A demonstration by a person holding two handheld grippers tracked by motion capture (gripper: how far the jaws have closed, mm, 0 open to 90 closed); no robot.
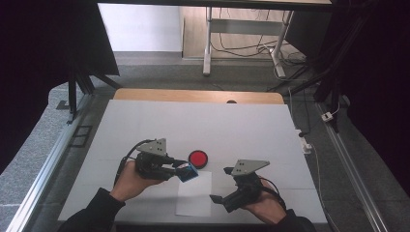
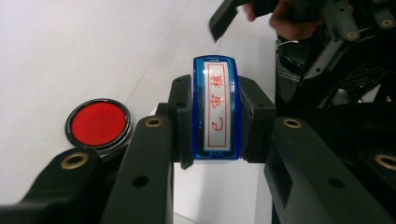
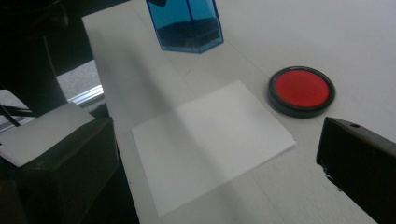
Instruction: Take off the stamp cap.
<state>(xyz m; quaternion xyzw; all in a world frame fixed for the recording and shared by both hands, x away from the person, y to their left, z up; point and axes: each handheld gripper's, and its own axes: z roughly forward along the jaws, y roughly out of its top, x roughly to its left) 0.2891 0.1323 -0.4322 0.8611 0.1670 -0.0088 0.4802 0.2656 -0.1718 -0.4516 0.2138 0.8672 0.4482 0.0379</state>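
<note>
White table [image 1: 145, 125], grey floor [image 1: 43, 125] around.

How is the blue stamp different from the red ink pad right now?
The blue stamp is a tall translucent block; the red ink pad is a flat round disc with a black rim. The stamp is clamped in the left gripper, off the table and above the sheet of paper; the ink pad lies on the white table, untouched. The stamp's top bears red characters; the pad's face is plain red. Both sit close together near the paper.
</note>
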